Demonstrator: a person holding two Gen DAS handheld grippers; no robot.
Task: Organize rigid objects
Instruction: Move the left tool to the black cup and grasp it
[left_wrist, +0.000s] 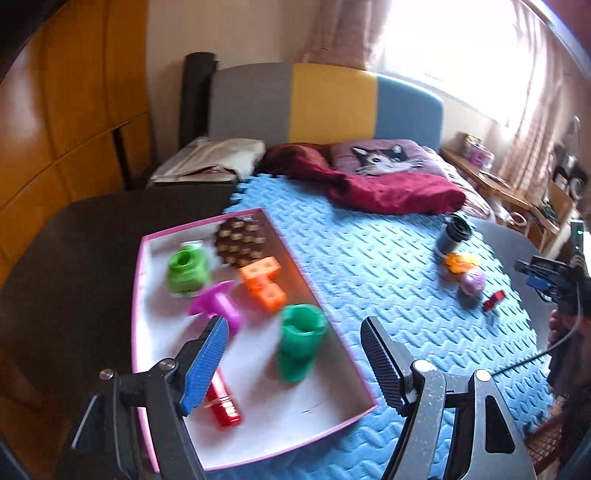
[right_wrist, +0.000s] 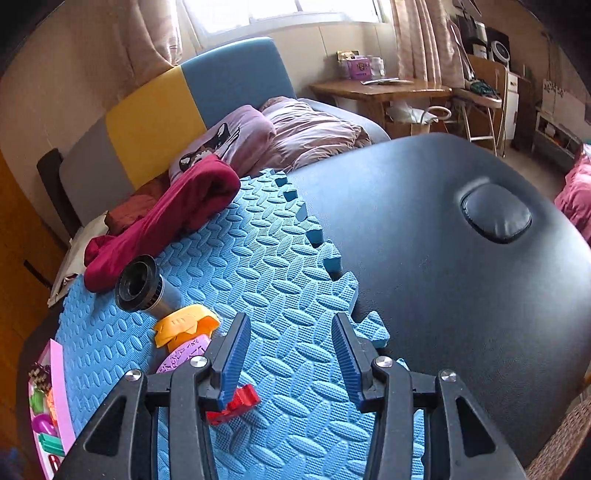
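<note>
A pink-rimmed white tray (left_wrist: 334, 424) lies on the left of the blue foam mat (left_wrist: 369, 266). It holds a light green piece (left_wrist: 186, 271), a brown honeycomb disc (left_wrist: 240, 240), orange blocks (left_wrist: 264, 282), a magenta piece (left_wrist: 218, 302), a green cup (left_wrist: 301, 341) and a red cylinder (left_wrist: 221, 406). My left gripper (left_wrist: 295, 328) hovers open over the tray, and its pads touch nothing. On the mat's right lie a dark cylinder (right_wrist: 142, 286), an orange piece (right_wrist: 184, 325), a purple piece (right_wrist: 181, 360) and a small red piece (right_wrist: 236, 402). My right gripper (right_wrist: 291, 325) stands open just right of them, with only mat between its fingers.
A dark red cloth (right_wrist: 166, 218) and a cat pillow (left_wrist: 384, 158) lie at the mat's far edge. The mat rests on a black padded table (right_wrist: 443, 240) whose bare part extends to the right. A wooden cupboard (left_wrist: 55, 129) stands at the left.
</note>
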